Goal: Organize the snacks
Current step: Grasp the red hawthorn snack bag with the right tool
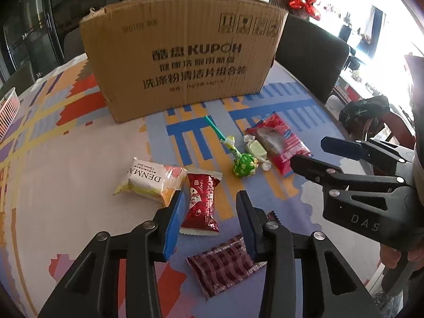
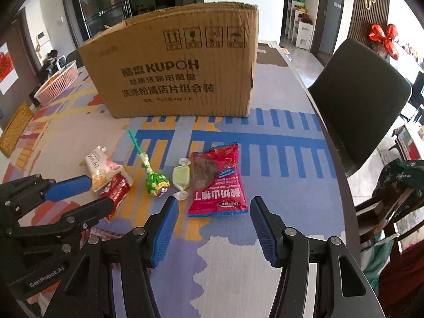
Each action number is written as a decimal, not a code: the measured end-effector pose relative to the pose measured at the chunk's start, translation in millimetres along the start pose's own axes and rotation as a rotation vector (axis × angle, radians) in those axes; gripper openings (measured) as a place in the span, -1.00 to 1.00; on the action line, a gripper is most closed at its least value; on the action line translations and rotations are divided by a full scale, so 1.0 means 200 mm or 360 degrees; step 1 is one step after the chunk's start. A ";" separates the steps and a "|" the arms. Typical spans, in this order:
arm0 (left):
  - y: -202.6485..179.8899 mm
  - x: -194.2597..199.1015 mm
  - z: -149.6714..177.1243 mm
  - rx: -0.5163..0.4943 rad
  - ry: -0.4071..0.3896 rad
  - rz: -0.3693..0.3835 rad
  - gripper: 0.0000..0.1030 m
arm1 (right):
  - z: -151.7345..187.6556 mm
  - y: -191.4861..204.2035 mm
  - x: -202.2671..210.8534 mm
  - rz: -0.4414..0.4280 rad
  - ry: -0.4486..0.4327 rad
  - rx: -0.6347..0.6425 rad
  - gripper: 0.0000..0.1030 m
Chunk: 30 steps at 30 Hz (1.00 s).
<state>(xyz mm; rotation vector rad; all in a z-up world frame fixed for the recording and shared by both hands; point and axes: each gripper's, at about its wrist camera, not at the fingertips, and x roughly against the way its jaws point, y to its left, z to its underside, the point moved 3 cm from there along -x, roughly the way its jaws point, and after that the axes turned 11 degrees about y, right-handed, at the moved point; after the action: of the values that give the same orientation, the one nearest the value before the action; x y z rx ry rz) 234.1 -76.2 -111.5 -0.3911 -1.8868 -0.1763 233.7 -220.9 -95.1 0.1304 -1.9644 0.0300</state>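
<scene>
Snacks lie on the patterned tablecloth before a cardboard box (image 1: pixel 182 53) (image 2: pixel 175 69). My left gripper (image 1: pixel 209 201) is open and empty just above a dark red packet (image 1: pixel 201 204), with a maroon packet (image 1: pixel 225 265) under its right finger. A white DENMA cake (image 1: pixel 148 180), green lollipop (image 1: pixel 242 165), pale green candy (image 1: pixel 255 149) and red hawthorn bag (image 1: pixel 281 143) lie further out. My right gripper (image 2: pixel 213 206) is open and empty, just short of the red hawthorn bag (image 2: pixel 217 180). The lollipop (image 2: pixel 156 181) and candy (image 2: pixel 181 177) lie to its left.
A pink wire basket (image 2: pixel 57 82) stands at the table's far left. A dark chair (image 2: pixel 363 103) stands against the right edge. The right gripper shows in the left wrist view (image 1: pixel 312 156); the left gripper shows in the right wrist view (image 2: pixel 98 190).
</scene>
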 end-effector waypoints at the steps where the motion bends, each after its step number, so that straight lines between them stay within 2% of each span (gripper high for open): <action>1: 0.00 -0.01 0.00 0.0000 0.0009 -0.0002 -0.25 | -0.01 0.00 -0.01 -0.0003 0.0008 -0.0003 0.11; 15: 0.02 -0.14 -0.06 0.0032 0.0089 0.0002 -0.29 | -0.07 -0.02 -0.15 0.0017 0.0071 0.0021 0.11; 23: 0.02 -0.16 -0.09 0.0060 0.0088 0.0012 -0.40 | -0.12 -0.02 -0.22 0.0024 0.0108 0.0038 0.11; 30: 0.03 -0.17 -0.10 0.0080 0.0085 0.0020 -0.42 | -0.13 0.00 -0.25 0.0053 0.0101 0.0041 0.07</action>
<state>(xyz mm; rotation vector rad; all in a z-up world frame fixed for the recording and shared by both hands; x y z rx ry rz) 264.1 -84.0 -136.5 -0.3604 -1.8321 -0.1296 277.4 -215.3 -130.3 0.1126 -1.9033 0.0804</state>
